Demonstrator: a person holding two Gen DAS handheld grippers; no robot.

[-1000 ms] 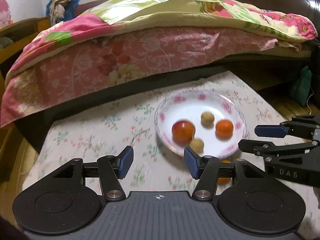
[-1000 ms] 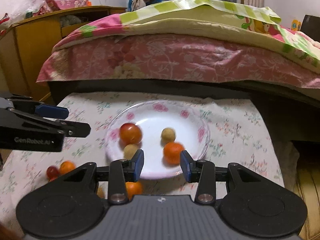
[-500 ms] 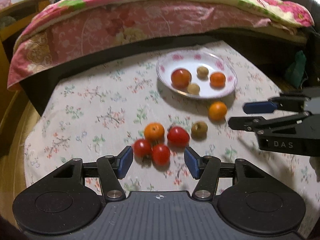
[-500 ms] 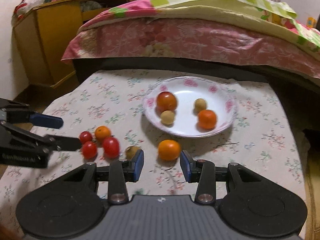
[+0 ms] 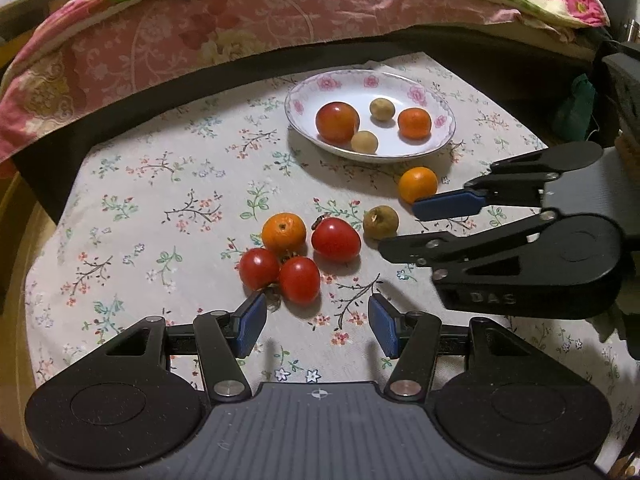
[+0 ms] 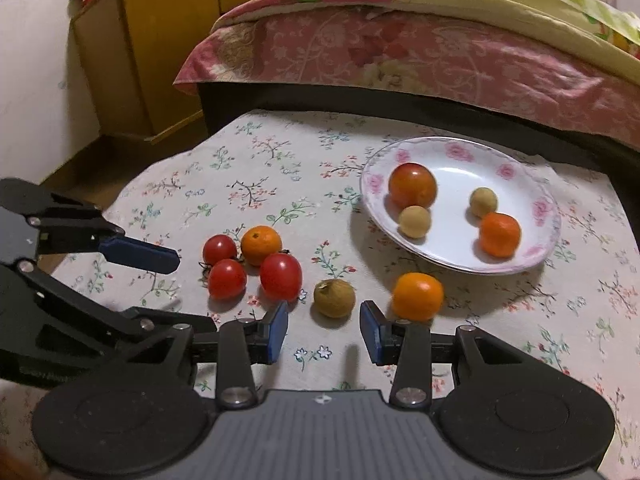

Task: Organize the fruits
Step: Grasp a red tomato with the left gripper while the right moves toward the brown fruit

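A white flowered plate [image 5: 328, 83] [image 6: 456, 150] on the floral cloth holds a tomato [image 5: 337, 122], a mandarin [image 5: 414, 123] and two small tan fruits. Loose on the cloth lie a mandarin [image 5: 418, 185], a brown fruit [image 5: 380, 222] [image 6: 334, 298], another mandarin [image 5: 284, 233] and three tomatoes, the nearest [image 5: 299, 280]. My left gripper [image 5: 318, 328] hangs open just short of the tomato cluster, with nothing in it. My right gripper [image 6: 324, 332] is open and holds nothing; the brown fruit lies just beyond its tips. From the left wrist, that right gripper [image 5: 402, 227] reaches in from the right.
A bed with a pink floral quilt [image 5: 240, 28] runs along the table's far edge. A yellow wooden cabinet [image 6: 132, 48] stands at the far left, with floor below it. A green bag [image 5: 576, 108] hangs at the far right.
Both cameras have pulled back from the plate and tipped down, so the loose fruits now lie just ahead of the fingers. Neither gripper's jaws have changed width.
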